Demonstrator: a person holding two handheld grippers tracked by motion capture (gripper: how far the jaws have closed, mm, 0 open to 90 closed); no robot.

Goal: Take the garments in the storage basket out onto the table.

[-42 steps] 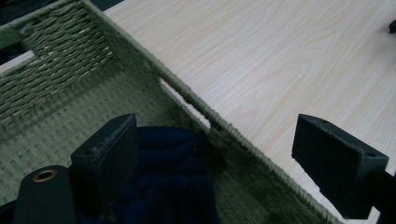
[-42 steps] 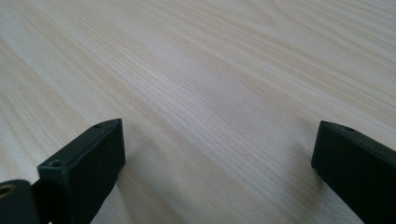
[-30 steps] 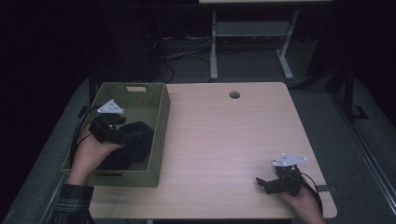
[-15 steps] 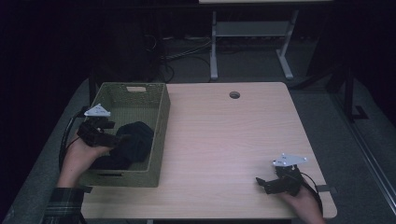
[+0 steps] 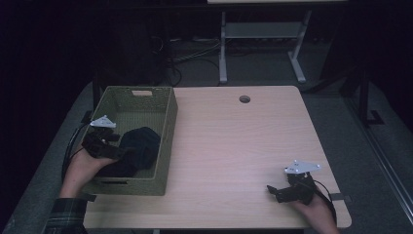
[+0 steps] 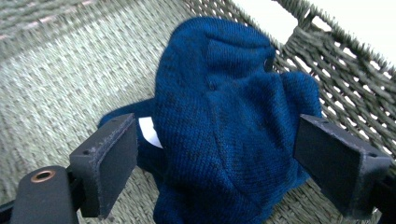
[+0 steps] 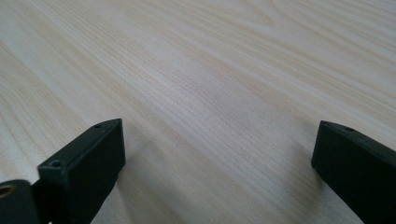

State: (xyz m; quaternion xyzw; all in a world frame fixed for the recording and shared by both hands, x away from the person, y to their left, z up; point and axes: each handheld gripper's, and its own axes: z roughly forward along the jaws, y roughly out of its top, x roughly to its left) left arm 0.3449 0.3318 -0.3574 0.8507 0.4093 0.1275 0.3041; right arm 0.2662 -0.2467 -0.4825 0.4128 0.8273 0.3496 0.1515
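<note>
- High view: left gripper (image 5: 113, 145) inside the woven basket (image 5: 168, 141) at the desk's 9 o'clock edge, up against a dark blue knitted garment (image 5: 139, 151) heaped in the basket's near half.
- Same view: right gripper (image 5: 281, 191) down at the 5 o'clock corner of the desk (image 5: 238, 146), well apart from the basket, aimed toward 9 o'clock, grey plate on top.
- Same view: round cable hole (image 5: 244, 99) near the desk's 12 o'clock edge.
- Left gripper view: fingers (image 6: 109, 161) spread wide, one at 8 o'clock and one at 4 o'clock of the frame, with the blue knit (image 6: 224, 135) bulging between them; right finger touching or just beside the cloth, left finger a little apart from it, nothing clamped.
- Same view: garment lying on the basket floor and leaning on the wicker wall (image 6: 336, 79) toward 2 o'clock; small white tag (image 6: 148, 131) peeking out at the cloth's 9 o'clock side.
- Right gripper view: fingers (image 7: 88, 163) wide apart, holding nothing, low over bare pale wood grain (image 7: 210, 93).
</note>
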